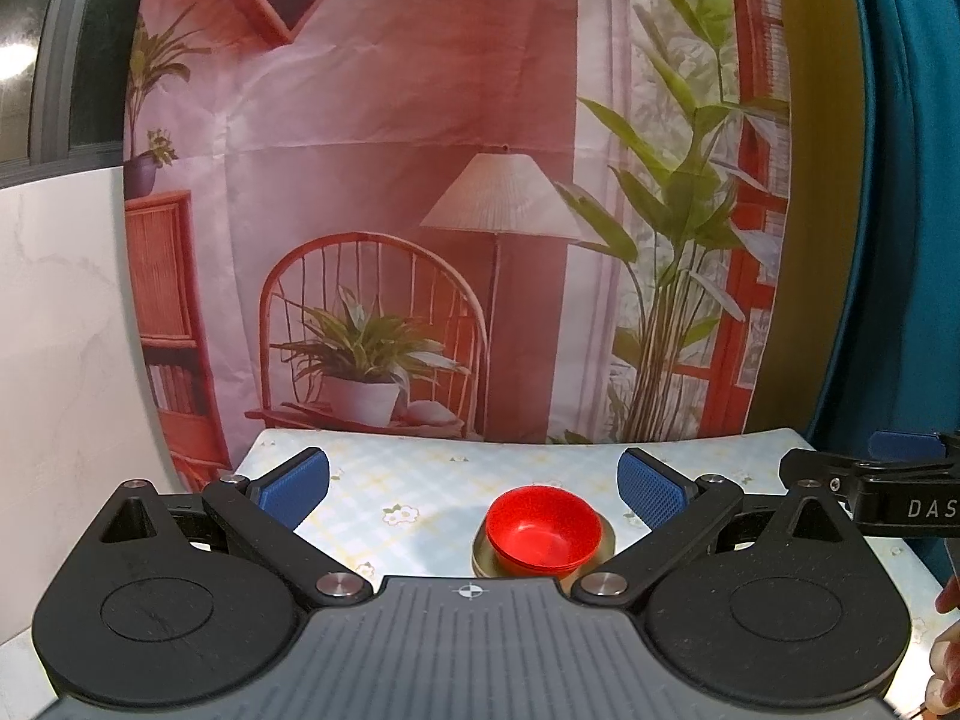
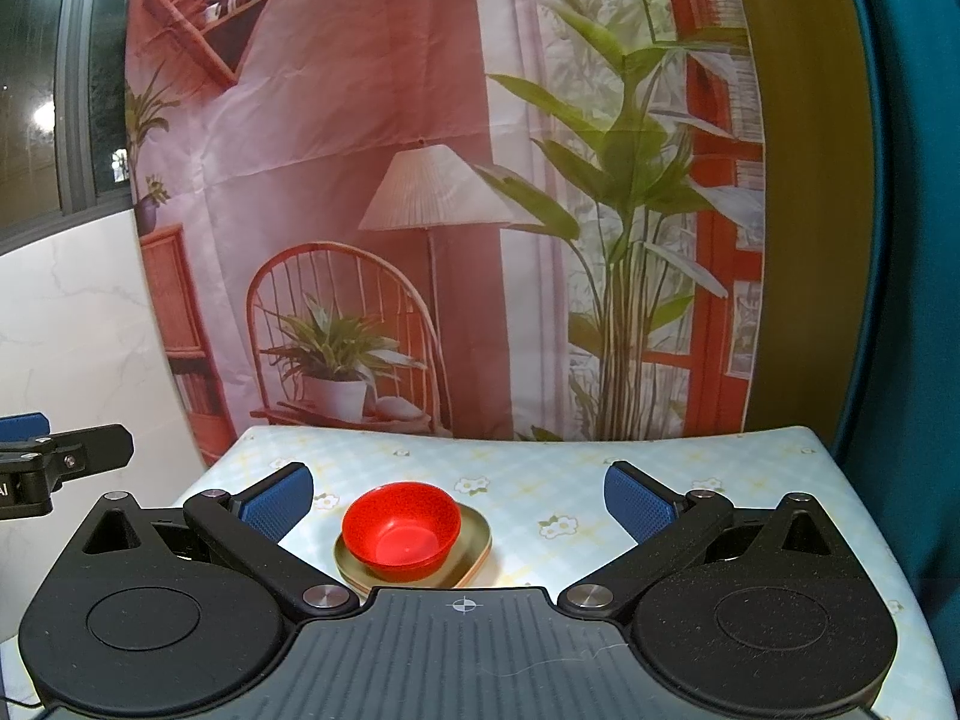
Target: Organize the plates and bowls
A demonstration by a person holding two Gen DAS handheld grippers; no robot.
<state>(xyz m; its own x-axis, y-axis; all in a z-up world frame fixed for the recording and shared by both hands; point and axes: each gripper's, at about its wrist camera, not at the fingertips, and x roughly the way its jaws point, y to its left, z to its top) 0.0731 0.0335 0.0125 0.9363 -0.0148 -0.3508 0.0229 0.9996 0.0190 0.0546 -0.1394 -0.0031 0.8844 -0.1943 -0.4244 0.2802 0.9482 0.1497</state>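
A red bowl sits in an olive-green plate on the table with the pale flowered cloth. In the right wrist view the red bowl rests in the same plate. My left gripper is open and empty, held back from the bowl, which lies right of its centre. My right gripper is open and empty, with the bowl left of its centre. Each gripper shows at the edge of the other's view, the right one and the left one.
A printed backdrop of a room with a chair, lamp and plants hangs behind the table. A white marble wall is at the left and a teal curtain at the right. The table's far edge meets the backdrop.
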